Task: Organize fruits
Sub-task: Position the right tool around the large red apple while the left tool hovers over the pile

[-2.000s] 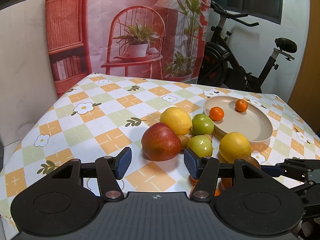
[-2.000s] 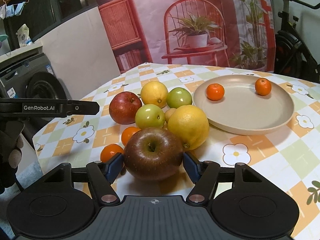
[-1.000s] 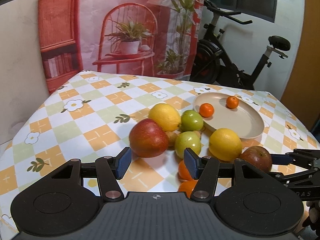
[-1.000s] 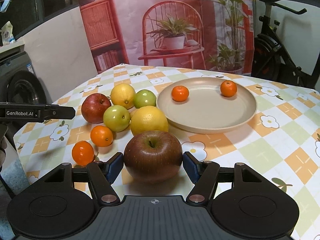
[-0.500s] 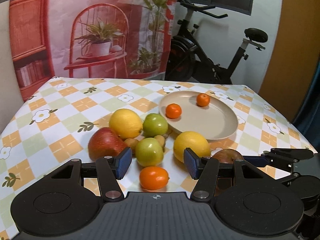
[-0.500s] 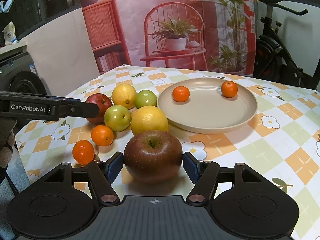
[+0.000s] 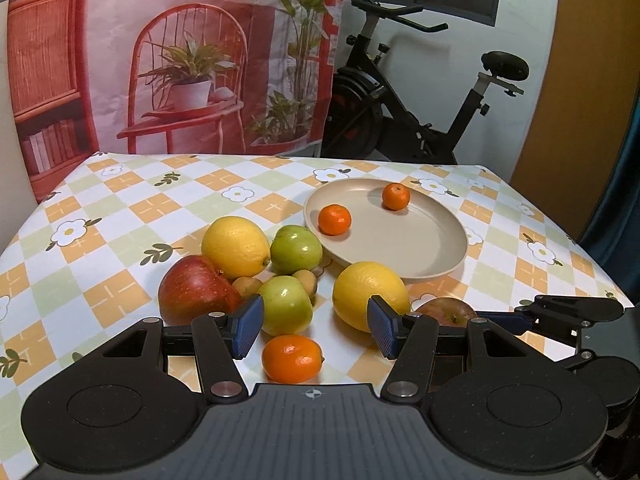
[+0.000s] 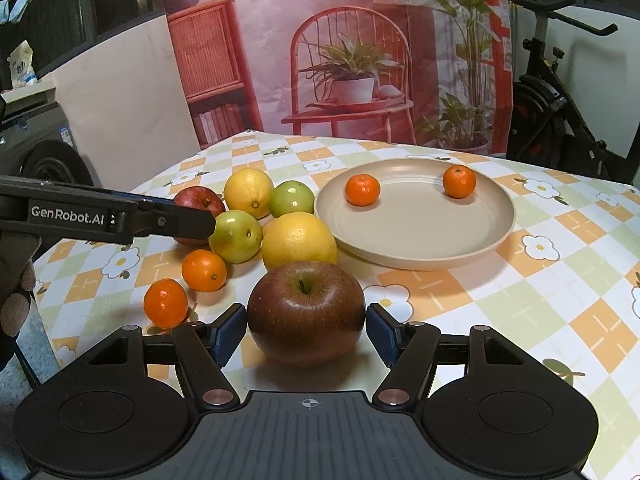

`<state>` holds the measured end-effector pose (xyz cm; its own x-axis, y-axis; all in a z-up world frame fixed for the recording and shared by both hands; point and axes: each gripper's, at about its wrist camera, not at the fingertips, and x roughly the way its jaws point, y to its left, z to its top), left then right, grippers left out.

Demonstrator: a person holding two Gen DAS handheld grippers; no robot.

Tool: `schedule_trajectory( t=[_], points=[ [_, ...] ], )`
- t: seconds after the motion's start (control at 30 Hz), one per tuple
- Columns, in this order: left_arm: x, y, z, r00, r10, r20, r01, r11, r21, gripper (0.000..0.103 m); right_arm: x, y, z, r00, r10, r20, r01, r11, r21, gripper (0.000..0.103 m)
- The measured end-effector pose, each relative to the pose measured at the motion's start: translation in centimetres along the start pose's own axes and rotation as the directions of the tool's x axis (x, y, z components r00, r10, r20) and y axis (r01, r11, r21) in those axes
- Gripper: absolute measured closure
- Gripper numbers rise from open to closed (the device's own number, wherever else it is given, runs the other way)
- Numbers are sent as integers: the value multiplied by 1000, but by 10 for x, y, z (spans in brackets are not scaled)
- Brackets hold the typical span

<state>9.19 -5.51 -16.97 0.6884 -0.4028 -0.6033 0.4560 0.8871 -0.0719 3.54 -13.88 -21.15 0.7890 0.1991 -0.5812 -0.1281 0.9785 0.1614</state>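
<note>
Dark red round apple (image 8: 306, 312) pinched between right tool (image 8: 306, 330) pads on checked surface (image 8: 520, 300), left tool (image 7: 316, 326) spread over one small orange mandarin (image 7: 292, 358), two mandarins on beige round plate (image 8: 420, 240).

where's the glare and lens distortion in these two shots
Left wrist view: white glare spot on the near green apple; the checked tablecloth edges bow with fisheye curvature. Right wrist view: soft sheen on the dark red apple, a shadow under the beige round plate; both sharp.
</note>
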Motion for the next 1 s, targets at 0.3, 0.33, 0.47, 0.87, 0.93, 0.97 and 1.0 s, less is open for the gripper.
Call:
schedule_trajectory(
  t=[0.3, 0.33, 0.47, 0.87, 0.93, 0.97, 1.0],
  points=[
    [1, -1, 0, 1000, -1, 1, 1, 1000, -1, 43, 0, -1, -1, 1000, 2, -1, -2, 1000, 1, 40],
    [0, -1, 0, 1000, -3, 0, 3, 1000, -2, 43, 1, 0, -1, 1000, 3, 1, -3, 1000, 1, 41],
    [2, 1, -1, 1000, -2, -3, 2, 1000, -3, 43, 1, -1, -1, 1000, 6, 4, -6, 1000, 2, 41],
    [5, 18, -6, 999, 14, -33, -16, 998, -58, 43, 3, 0, 0, 1000, 1, 7, -1, 1000, -4, 39],
    [5, 22, -5, 999, 22, -32, -24, 997, -68, 43, 4, 0, 0, 1000, 1, 8, -1, 1000, -5, 39],
    [5, 25, -4, 999, 28, -30, -30, 997, -72, 43, 5, 0, 1, 1000, 1, 8, -1, 1000, -5, 39],
    [5, 27, -2, 999, 33, -28, -35, 996, -78, 43, 4, 0, 0, 1000, 2, 8, -2, 1000, -4, 39]
  ],
)
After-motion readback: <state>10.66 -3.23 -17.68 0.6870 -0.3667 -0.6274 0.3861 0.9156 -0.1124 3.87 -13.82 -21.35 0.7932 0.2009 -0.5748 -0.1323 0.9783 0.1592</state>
